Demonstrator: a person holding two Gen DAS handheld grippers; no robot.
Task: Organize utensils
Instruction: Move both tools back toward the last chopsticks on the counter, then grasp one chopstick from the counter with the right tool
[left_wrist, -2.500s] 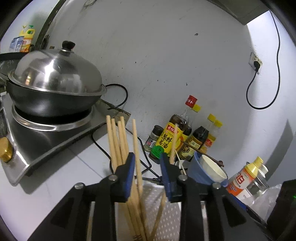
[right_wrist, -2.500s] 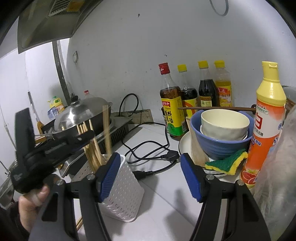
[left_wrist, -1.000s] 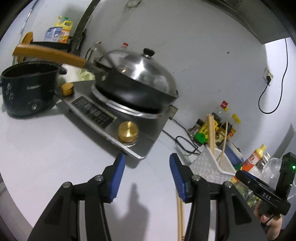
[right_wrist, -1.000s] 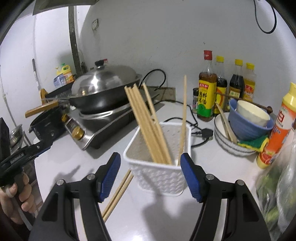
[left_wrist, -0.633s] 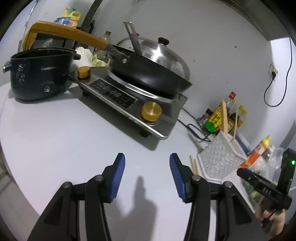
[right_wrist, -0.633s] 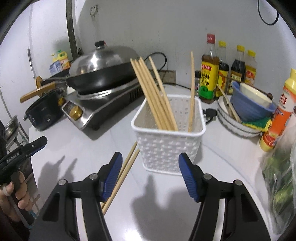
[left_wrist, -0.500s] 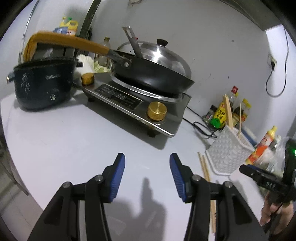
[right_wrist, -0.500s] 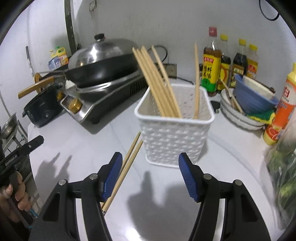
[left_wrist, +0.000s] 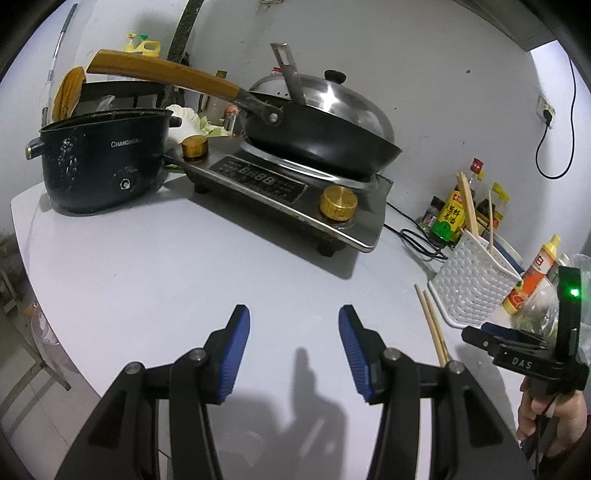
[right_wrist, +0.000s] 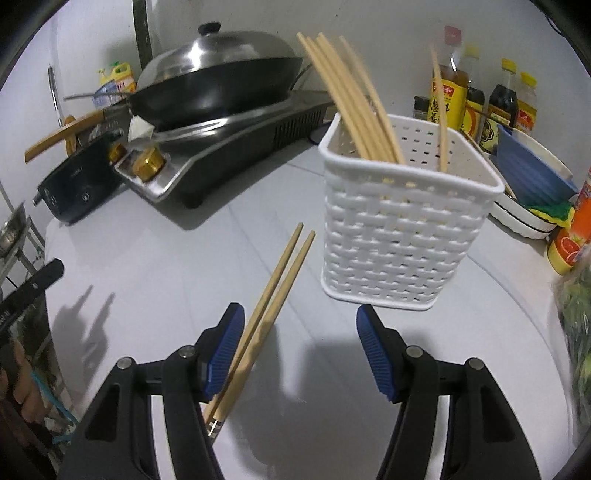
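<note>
lidded wok (left_wrist: 325, 122) on induction cooker (left_wrist: 295, 195)

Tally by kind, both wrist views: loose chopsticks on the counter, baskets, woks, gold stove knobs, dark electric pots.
Loose chopsticks on the counter: 2
White basket: 1
Wok: 1
Gold stove knobs: 2
Dark electric pot: 1
Total: 7

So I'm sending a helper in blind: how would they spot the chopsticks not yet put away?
Find the white basket on the counter. Beside it lies a pair of chopsticks, flat on the surface, unlike the ones standing upright inside.
</note>
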